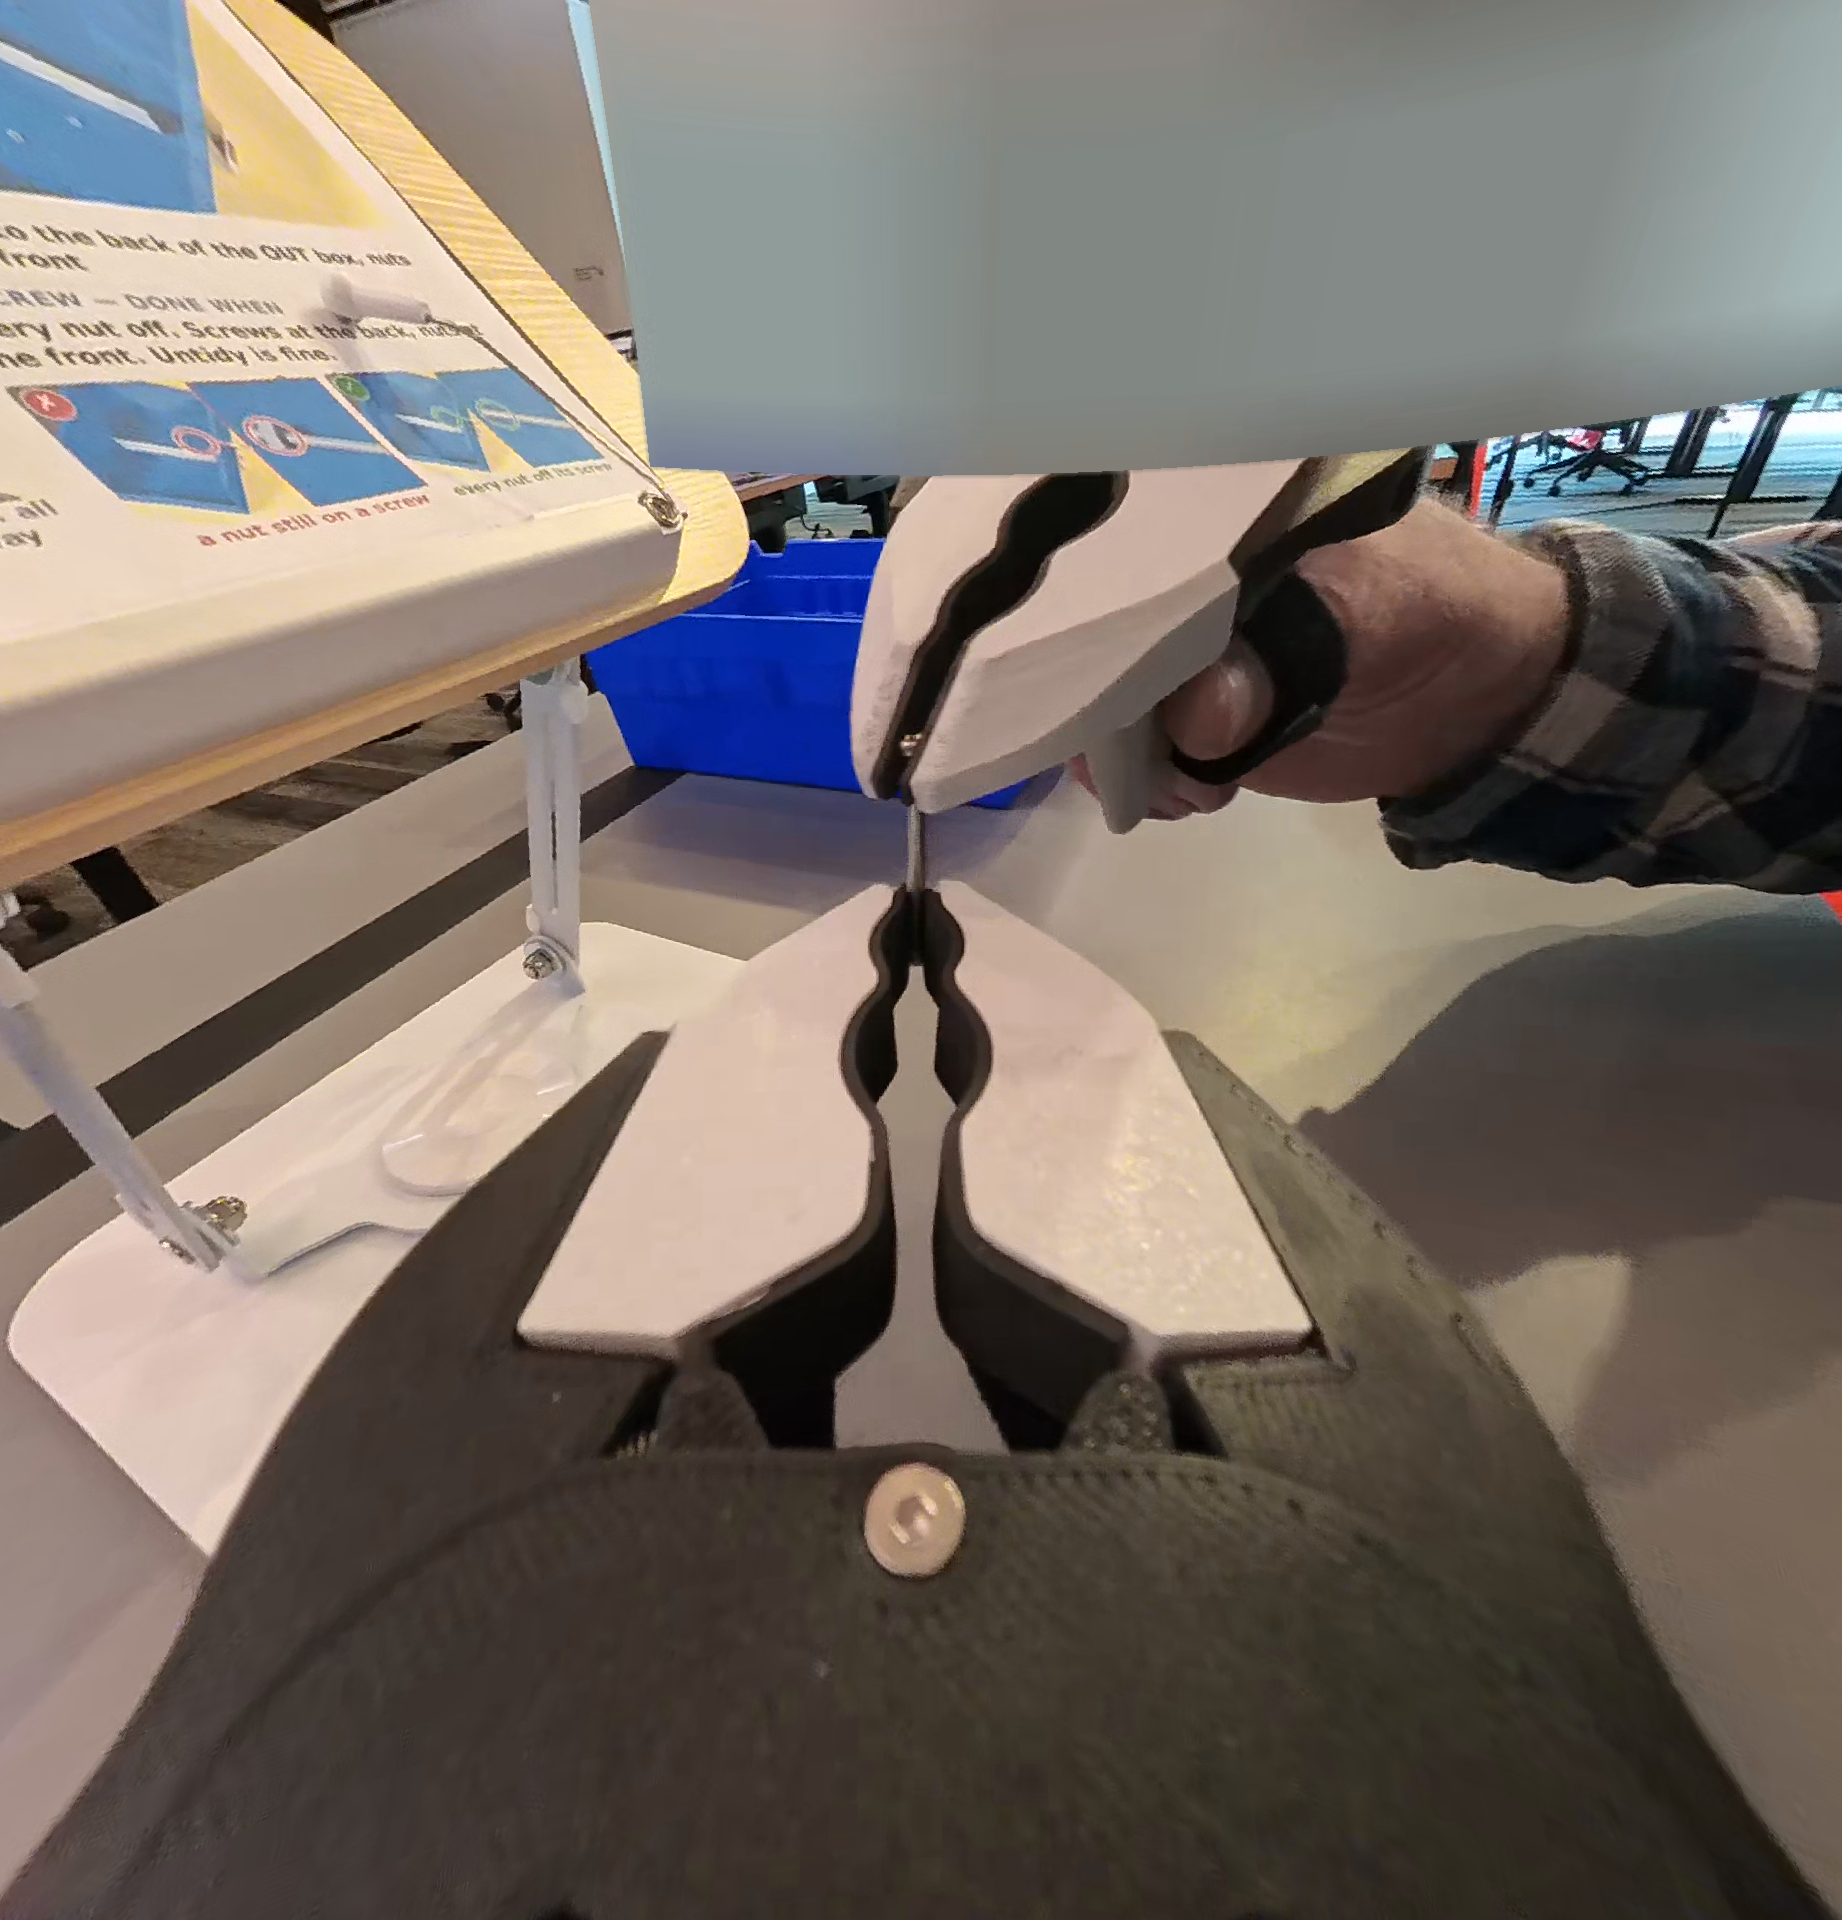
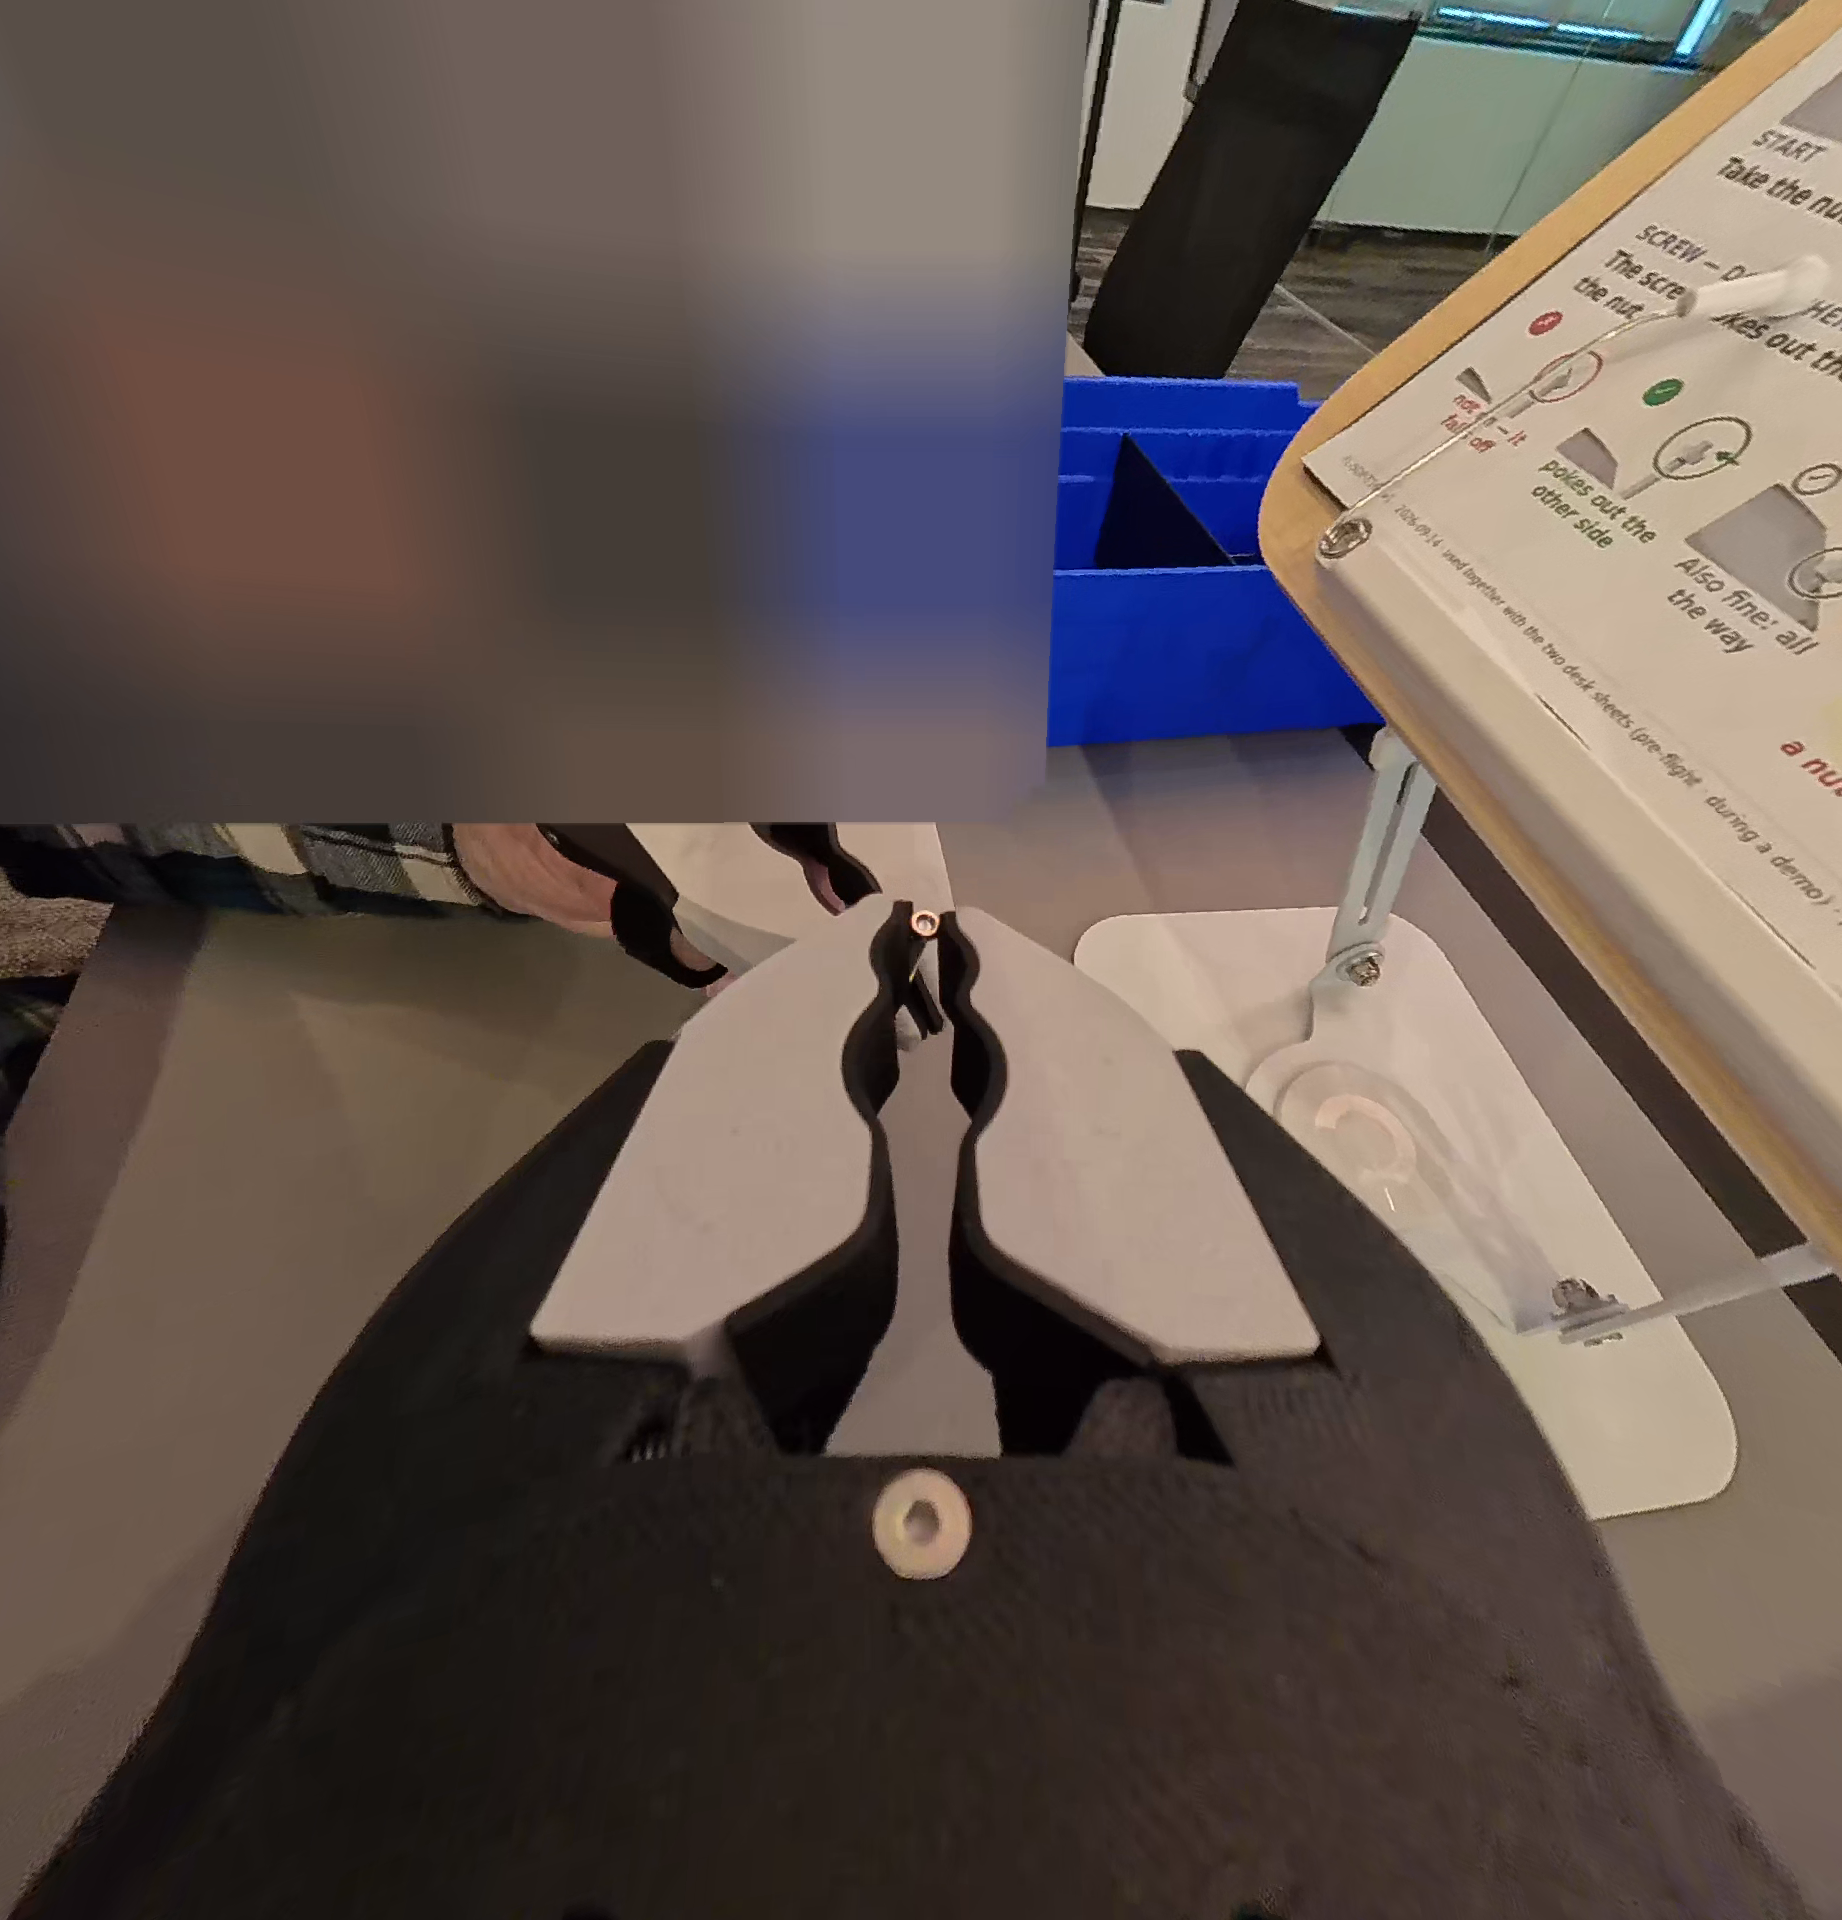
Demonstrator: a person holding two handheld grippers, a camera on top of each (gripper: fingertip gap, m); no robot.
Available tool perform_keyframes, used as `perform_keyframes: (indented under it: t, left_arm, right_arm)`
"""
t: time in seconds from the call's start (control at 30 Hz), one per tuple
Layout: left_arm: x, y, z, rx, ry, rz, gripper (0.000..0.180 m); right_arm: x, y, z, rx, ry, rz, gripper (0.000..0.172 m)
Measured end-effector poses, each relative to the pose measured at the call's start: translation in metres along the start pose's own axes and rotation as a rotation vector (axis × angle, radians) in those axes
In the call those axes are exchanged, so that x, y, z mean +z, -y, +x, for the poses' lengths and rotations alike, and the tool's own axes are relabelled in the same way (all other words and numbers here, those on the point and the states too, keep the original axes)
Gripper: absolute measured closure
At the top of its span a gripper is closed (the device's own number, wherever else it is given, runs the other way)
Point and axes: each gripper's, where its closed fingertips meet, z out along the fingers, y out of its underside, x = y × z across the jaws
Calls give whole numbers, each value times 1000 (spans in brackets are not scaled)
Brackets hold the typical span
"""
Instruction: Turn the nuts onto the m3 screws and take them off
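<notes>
A thin metal screw (image 1: 915, 847) stands upright between my two grippers above the grey table (image 1: 1364, 987). My left gripper (image 1: 915, 902) is shut on the screw's lower end. My right gripper (image 1: 901, 781) comes down from above, held by a hand in a plaid sleeve (image 1: 1416, 665), and is shut on the screw's upper end. In the right wrist view my right gripper (image 2: 925, 923) pinches a small round metal end with a hole in it (image 2: 926, 921). I cannot tell whether that end is the screw's head or a nut. The left gripper's black fingers (image 2: 922, 1006) show just below it.
A blue bin (image 1: 730, 675) stands at the back of the table and also shows in the right wrist view (image 2: 1187, 623), with a black divider. A tilted stand with a printed sheet (image 1: 273, 416) (image 2: 1623, 520) rests on a white base plate (image 1: 273, 1268) (image 2: 1468, 1039) beside the grippers.
</notes>
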Motion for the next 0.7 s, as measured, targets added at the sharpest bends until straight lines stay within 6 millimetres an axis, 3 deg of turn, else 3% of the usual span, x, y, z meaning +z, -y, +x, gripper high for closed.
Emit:
perform_keyframes:
  t: [0.03,0.7]
  left_arm:
    - [0,0,-1,2,7,-1,179]
    - [1,0,-5,8,48,2,179]
  right_arm:
    - [0,0,1,9,-7,1,166]
    - [2,3,6,23,-122,31,166]
